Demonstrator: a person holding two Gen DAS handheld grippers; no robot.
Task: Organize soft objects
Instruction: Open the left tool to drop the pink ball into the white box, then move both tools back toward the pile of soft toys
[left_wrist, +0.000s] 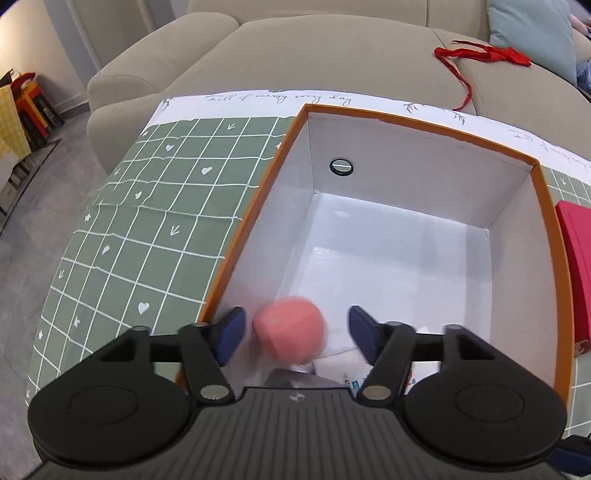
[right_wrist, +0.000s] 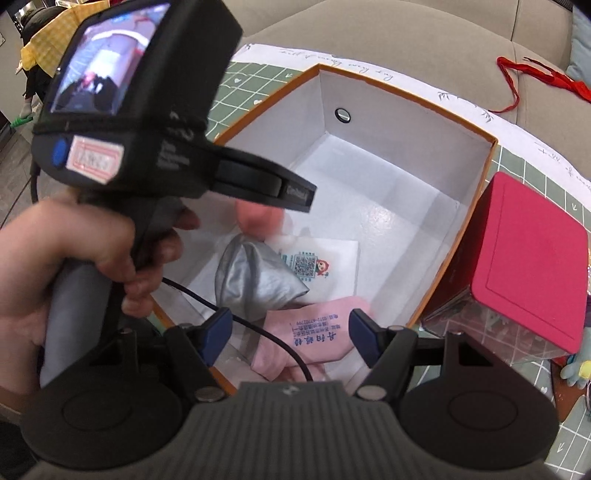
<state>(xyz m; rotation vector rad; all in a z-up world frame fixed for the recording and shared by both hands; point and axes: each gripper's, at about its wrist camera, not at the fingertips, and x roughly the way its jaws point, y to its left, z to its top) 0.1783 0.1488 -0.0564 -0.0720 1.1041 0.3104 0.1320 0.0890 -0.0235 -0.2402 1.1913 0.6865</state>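
Between the blue-padded fingers (left_wrist: 232, 334) of the left gripper (left_wrist: 297, 330), spread wide over the near left corner of the box, a blurred pink soft ball (left_wrist: 290, 328) sits free, touching neither pad. At 12 o'clock from it the white-lined, orange-rimmed cardboard box (left_wrist: 417, 125) opens out with bare floor right up to the far wall and its round metal eyelet (left_wrist: 341, 166). Green grid-patterned tablecloth (left_wrist: 147, 229) runs off at 9 o'clock, a beige sofa (left_wrist: 295, 48) beyond.

Seen from the right wrist, the right gripper (right_wrist: 290, 334) also stands wide apart, holding nothing, above a pink printed cloth (right_wrist: 314, 332). At 11 o'clock lies a silver fabric pouch (right_wrist: 255, 277) on a white printed sheet (right_wrist: 332, 258). A red-lidded clear box (right_wrist: 532, 254) stands just outside the rim at 2 o'clock.
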